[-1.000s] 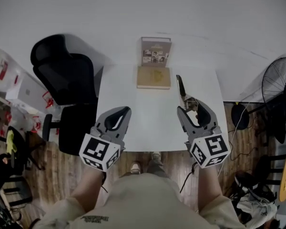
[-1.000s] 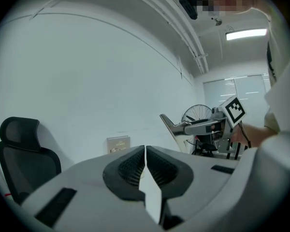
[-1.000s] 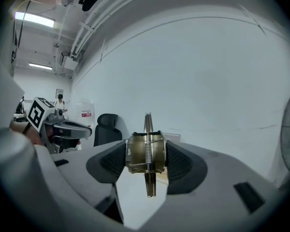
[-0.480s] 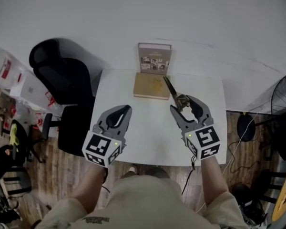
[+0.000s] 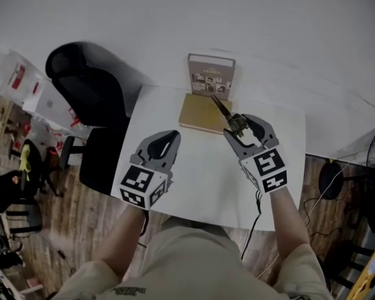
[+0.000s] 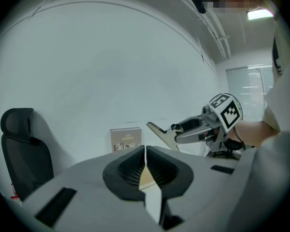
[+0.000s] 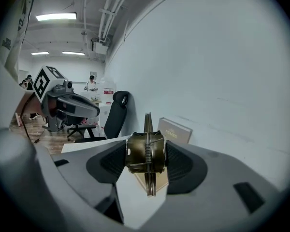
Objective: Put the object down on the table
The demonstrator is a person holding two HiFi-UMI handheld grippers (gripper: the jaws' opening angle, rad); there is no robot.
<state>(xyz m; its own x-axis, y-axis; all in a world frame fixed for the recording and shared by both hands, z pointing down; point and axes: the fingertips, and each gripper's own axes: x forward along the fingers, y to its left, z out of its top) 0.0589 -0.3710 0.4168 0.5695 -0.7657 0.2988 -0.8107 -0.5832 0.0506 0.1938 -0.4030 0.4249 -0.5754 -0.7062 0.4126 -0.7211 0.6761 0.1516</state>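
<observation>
Though faint, "HOMES" on book (image 5: pixel 211 75) beyond clip (image 7: pixel 146 151)

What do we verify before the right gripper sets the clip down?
1. Grip: right gripper shut on the brass clip: ok.
2. Clip raised clear of the table: ok.
3. Drop spot: the clip's tip overlaps the flat book in the head view: not ok.
4. Bare table nearer the person than the flat book: ok.
5. Left gripper shut, empty, apart from the clip: ok.
6. Clearance to the standing book: cannot tell.
</observation>
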